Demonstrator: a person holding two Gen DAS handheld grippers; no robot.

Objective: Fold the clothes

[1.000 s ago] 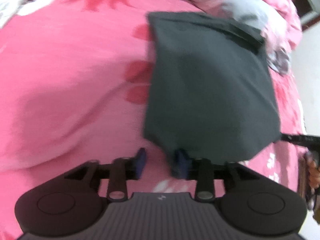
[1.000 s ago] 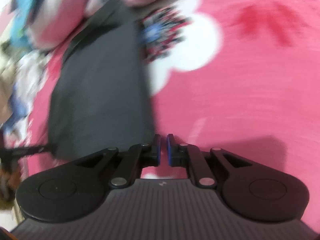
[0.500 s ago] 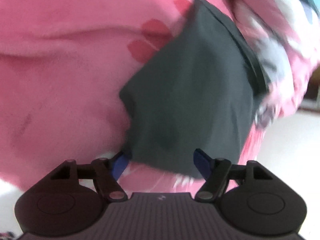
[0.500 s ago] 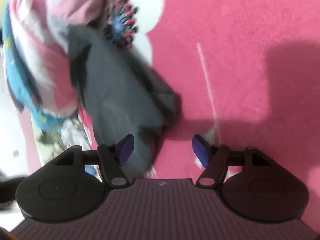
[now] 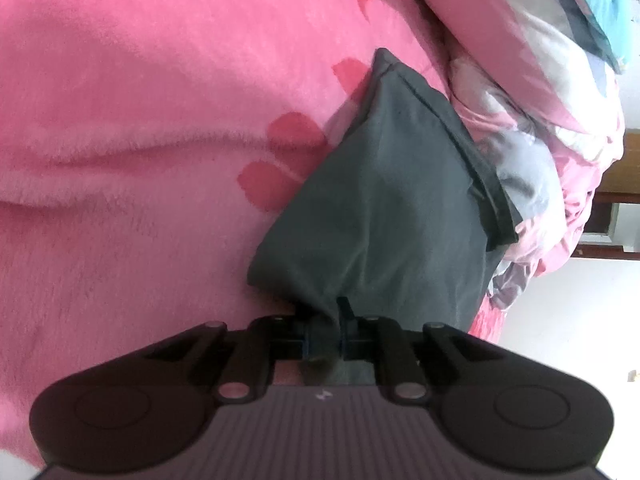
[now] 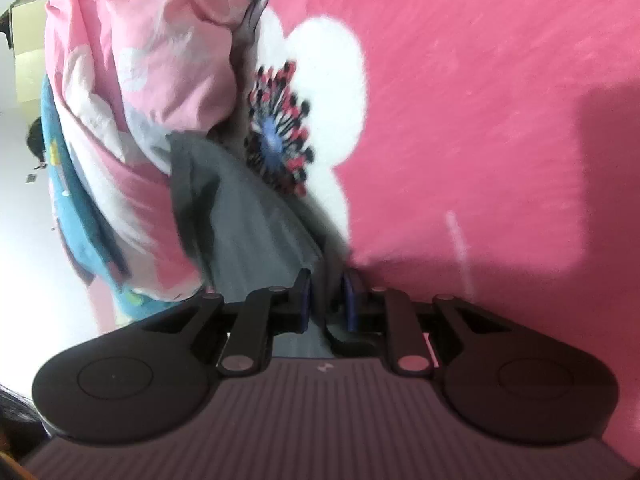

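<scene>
A dark grey garment (image 5: 384,208) lies on the pink fleece blanket (image 5: 140,128), its hemmed edge toward the top right. My left gripper (image 5: 322,320) is shut on the garment's near corner, with cloth bunched between the blue pads. In the right wrist view the same grey garment (image 6: 248,220) runs from the bedding pile down to my right gripper (image 6: 326,296), which is shut on another part of its edge.
A crumpled pink, white and blue quilt (image 5: 540,92) is piled beside the garment, also in the right wrist view (image 6: 132,120). The blanket has a white flower print (image 6: 320,80). The bed's edge and pale floor (image 5: 580,320) lie right of the garment.
Both grippers were wide open around the garment's edge half a second ago and have now closed on the cloth. A second ago the right gripper was shut and empty.
</scene>
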